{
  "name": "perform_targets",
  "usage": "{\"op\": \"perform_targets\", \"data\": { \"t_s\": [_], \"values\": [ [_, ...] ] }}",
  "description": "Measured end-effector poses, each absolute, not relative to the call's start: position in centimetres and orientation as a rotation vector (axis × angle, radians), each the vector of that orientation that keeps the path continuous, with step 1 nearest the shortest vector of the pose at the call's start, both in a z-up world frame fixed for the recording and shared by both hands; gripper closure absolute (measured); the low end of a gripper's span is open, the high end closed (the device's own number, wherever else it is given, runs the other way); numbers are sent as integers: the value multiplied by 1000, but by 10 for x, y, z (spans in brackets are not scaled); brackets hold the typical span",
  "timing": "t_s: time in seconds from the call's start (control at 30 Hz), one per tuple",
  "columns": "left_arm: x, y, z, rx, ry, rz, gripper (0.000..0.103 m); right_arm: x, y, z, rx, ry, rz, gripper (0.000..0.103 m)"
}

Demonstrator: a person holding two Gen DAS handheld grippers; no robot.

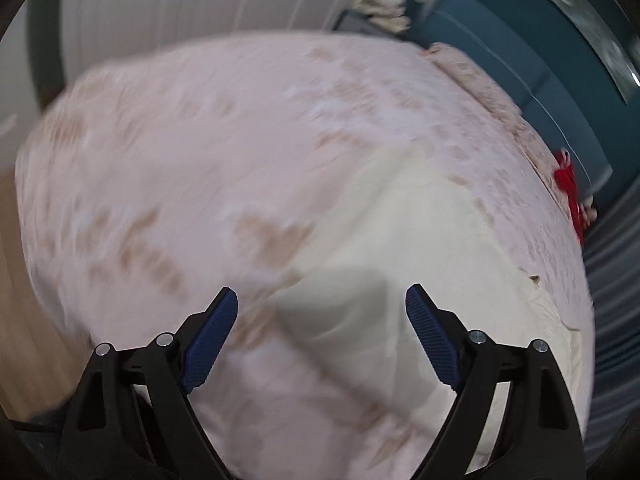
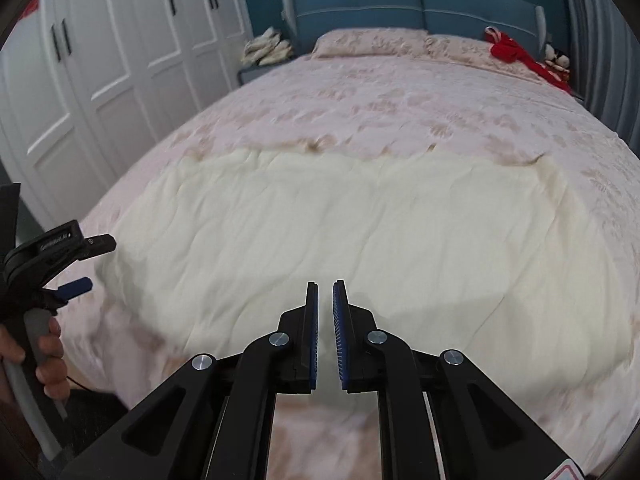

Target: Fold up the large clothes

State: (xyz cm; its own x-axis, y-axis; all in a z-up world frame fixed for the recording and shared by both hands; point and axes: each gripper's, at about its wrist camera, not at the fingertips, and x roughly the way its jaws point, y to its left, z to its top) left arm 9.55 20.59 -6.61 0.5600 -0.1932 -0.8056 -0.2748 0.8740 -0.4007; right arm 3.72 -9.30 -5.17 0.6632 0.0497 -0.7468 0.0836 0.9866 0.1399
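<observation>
Above a cream quilt (image 2: 340, 232) spread on the bed (image 2: 400, 108), the left tool (image 1: 322, 300) gapes empty; the right tool (image 2: 326, 292) stands barely parted, pinching nothing.

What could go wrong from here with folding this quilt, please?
1. Both grippers are empty: the left gripper is wide open and the right gripper barely parted, above the folded-back cream quilt flap, so the fold could sag uneven.
2. The flap's far edge looks wavy; a further fold may lie crooked.
3. The left wrist view is blurred, so a regrasp may miss the hem.
</observation>
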Motion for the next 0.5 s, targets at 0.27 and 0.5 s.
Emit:
{"op": "perform_targets", "data": {
  "t_s": [0.27, 0.5],
  "values": [
    [101, 187, -87, -561, 1003, -52, 19, 40, -74, -95, 110, 879, -45, 92],
    [112, 162, -75, -599, 1020, -132, 65, 44, -75, -103, 106, 867, -49, 94]
  ]
}}
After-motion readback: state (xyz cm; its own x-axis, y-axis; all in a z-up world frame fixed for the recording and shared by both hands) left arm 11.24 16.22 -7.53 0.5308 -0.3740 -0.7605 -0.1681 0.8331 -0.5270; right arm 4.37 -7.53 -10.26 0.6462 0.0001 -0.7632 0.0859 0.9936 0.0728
